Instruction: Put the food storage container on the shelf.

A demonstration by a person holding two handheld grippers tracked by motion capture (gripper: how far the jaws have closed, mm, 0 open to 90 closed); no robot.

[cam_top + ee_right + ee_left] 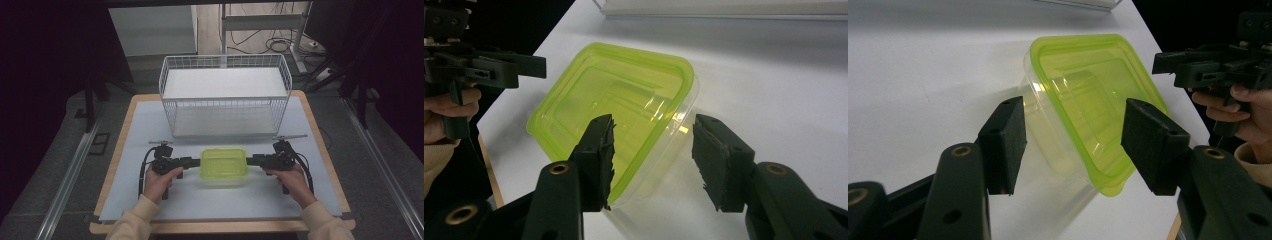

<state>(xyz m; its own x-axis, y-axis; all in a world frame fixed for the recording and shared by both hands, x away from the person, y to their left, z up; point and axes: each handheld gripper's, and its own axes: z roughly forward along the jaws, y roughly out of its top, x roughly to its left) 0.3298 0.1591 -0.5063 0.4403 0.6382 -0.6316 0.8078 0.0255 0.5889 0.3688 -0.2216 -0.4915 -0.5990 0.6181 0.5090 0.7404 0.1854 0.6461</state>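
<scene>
A clear plastic container with a yellow-green lid (224, 164) lies on the white table top, near the front. My left gripper (196, 161) meets its left end and my right gripper (252, 160) its right end. In the left gripper view the container (1088, 105) has its near end between the open jaws of the left gripper (1075, 135), and the right gripper (1218, 65) is beyond it. In the right gripper view the container (614, 105) lies between the spread jaws of the right gripper (656, 150), open. The left gripper (474, 65) is opposite.
A white wire basket (225, 95) with two white shelves stands at the back of the table, just beyond the container. The white mat (150, 130) covers a wooden table top (112, 165). Dark floor, rails and cables surround the table.
</scene>
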